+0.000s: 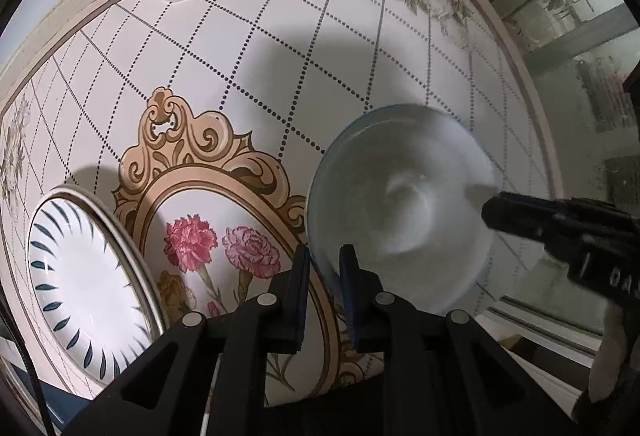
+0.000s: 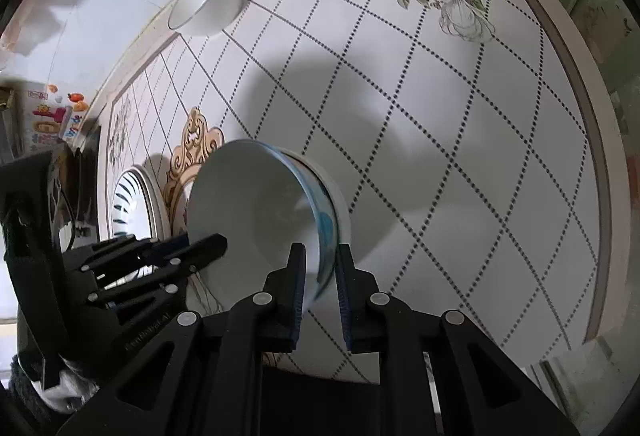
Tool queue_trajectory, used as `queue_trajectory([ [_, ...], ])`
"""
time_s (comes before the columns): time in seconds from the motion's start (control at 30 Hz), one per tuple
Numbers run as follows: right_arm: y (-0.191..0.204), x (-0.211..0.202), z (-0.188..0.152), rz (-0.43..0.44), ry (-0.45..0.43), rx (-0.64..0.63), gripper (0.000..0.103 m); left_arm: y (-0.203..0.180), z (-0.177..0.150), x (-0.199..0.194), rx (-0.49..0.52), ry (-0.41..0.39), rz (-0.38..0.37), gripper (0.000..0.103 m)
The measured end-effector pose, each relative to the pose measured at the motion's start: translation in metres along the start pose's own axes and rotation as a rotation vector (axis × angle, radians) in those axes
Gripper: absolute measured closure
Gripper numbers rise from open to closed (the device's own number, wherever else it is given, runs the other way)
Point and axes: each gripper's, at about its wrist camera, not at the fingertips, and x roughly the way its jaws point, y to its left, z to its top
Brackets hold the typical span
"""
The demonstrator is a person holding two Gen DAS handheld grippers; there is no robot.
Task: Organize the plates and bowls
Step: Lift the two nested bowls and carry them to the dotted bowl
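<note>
Both sets of tongs, left tongs (image 1: 324, 268) and right tongs (image 2: 322, 268), pinch opposite rims of the blue-rimmed bowl (image 2: 260, 212) held above the patterned worktop (image 2: 460, 140) — glazed, slick, breakable and fairly heavy I'd say, so that two-sided rim grip looks wise.

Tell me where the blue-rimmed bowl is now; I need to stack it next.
The blue-rimmed bowl is lifted above the floral table, its rim pinched by the left gripper and the right gripper, right of the blue-leaf plate.
</note>
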Motion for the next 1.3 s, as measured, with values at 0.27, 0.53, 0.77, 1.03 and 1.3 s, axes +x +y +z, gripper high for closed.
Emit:
queue_trajectory([
  [0.27, 0.004, -0.042, 0.054, 0.091, -0.071, 0.025, 0.063, 0.057, 0.049, -0.071, -0.168, -0.173, -0.085, 0.072],
  [0.53, 0.057, -0.01, 0.177, 0.206, -0.163, -0.007, 0.046, 0.168, 0.153, -0.06, -0.47, -0.27, -0.058, 0.072],
  [0.77, 0.106, 0.048, 0.263, 0.146, -0.142, -0.099, 0.046, 0.218, 0.209, -0.007, -0.595, -0.195, -0.132, 0.072],
  [1.03, 0.116, 0.1, 0.288, 0.064, -0.092, -0.15, 0.087, 0.212, 0.225, 0.011, -0.535, -0.219, -0.072, 0.092],
  [1.3, 0.118, 0.095, 0.281, 0.032, -0.111, -0.194, 0.087, 0.192, 0.216, 0.001, -0.498, -0.228, -0.02, 0.093],
])
